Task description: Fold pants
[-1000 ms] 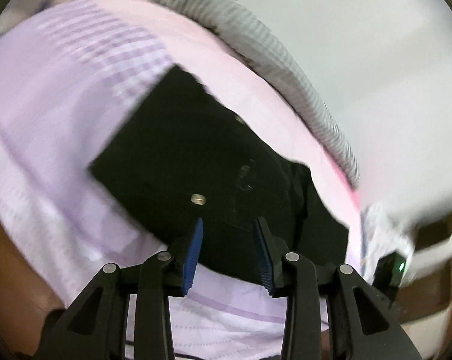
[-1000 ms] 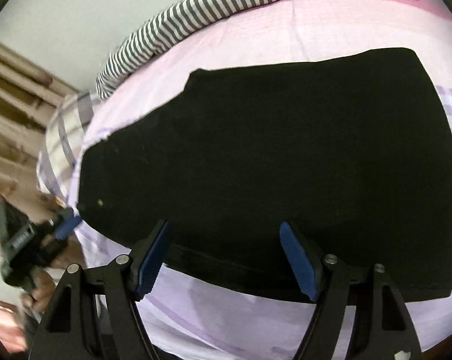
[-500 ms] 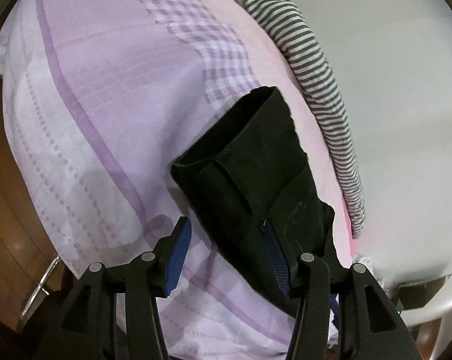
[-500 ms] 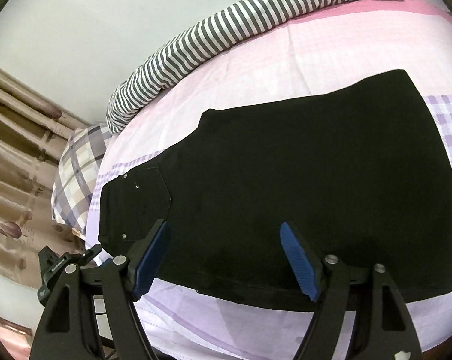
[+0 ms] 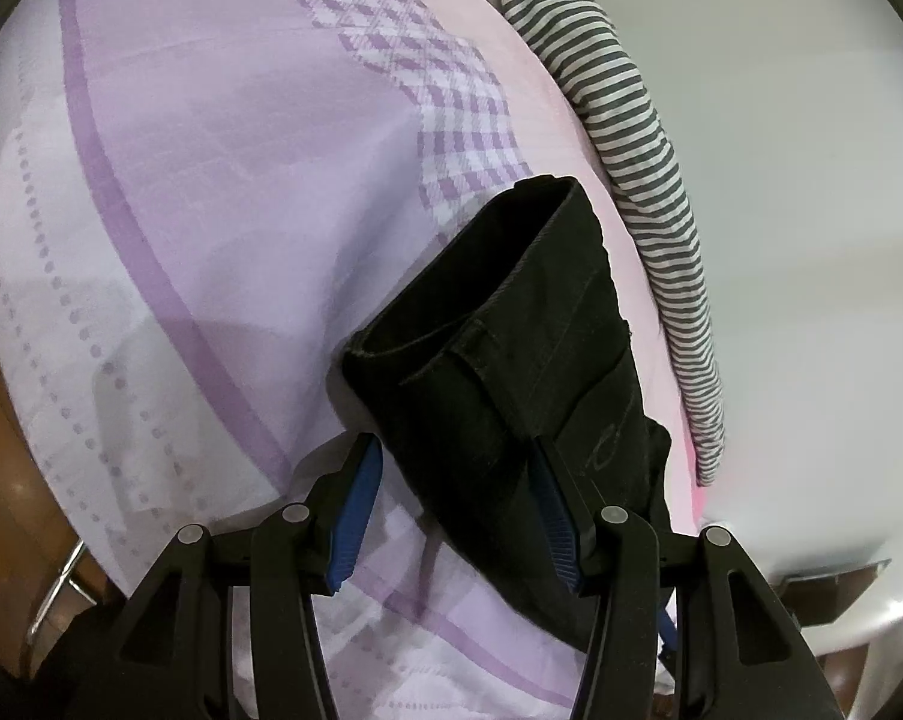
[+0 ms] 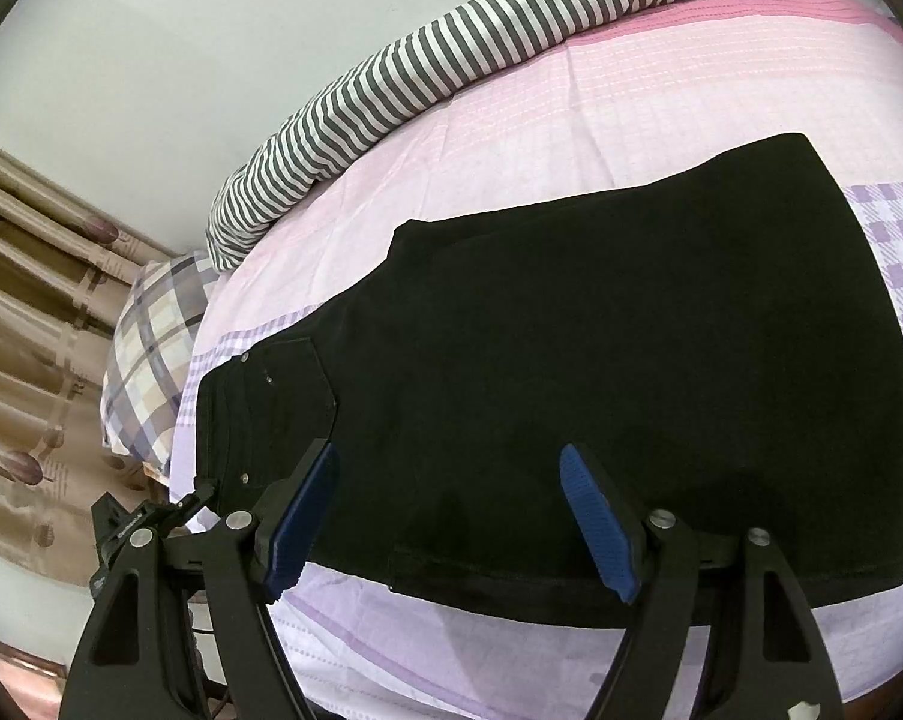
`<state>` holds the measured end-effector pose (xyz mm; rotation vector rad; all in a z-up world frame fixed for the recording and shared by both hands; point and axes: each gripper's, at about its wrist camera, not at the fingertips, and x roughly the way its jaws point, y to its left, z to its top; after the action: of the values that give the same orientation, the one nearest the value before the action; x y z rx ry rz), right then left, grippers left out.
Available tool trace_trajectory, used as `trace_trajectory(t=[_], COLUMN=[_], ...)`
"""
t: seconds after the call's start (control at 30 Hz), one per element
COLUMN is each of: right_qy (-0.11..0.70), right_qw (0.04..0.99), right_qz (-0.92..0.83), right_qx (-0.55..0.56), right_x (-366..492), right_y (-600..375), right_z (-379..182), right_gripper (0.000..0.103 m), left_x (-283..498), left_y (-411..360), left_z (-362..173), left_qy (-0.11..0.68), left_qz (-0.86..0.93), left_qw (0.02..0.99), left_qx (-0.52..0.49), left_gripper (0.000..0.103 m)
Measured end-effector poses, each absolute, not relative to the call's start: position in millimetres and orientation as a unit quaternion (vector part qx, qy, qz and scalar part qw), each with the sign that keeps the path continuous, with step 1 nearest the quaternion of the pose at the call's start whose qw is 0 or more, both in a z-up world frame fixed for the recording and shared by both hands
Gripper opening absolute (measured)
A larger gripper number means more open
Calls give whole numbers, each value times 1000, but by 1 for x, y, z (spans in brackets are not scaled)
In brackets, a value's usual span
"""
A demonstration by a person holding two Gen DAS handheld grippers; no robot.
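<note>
Left wrist view has the left gripper (image 5: pixel 457 516) open around the waistband end of the black pants (image 5: pixel 511 360) on the bed (image 5: pixel 211 180), right gripper (image 6: pixel 451 522) open too, so pinch both layers squarely before lifting.

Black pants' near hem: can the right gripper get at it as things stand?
Probably yes. The right gripper stands open just above the near edge of the black pants, which lie flat on the bedsheet with nothing between.
</note>
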<state>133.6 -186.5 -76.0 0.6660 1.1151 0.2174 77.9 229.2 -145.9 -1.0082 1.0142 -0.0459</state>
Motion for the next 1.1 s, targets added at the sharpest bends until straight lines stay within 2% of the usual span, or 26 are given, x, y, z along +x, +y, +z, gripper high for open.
trace_trajectory(t=[0.23, 0.53, 1.1], right_qy=[522, 527, 531], right_qw=[787, 784, 781], right_qz=[99, 98, 96], right_qx=[314, 313, 314], right_x=[136, 135, 135], right_y=[-186, -180, -174], right_z=[-81, -83, -86], right_gripper=[74, 74, 74], left_x=[88, 81, 81], left_y=[224, 220, 221], left_z=[-144, -133, -153], left_qy=[455, 397, 411], left_qz=[-21, -46, -36], left_qw=[765, 792, 782], left_qx=[-456, -461, -467], left_gripper=[59, 56, 56])
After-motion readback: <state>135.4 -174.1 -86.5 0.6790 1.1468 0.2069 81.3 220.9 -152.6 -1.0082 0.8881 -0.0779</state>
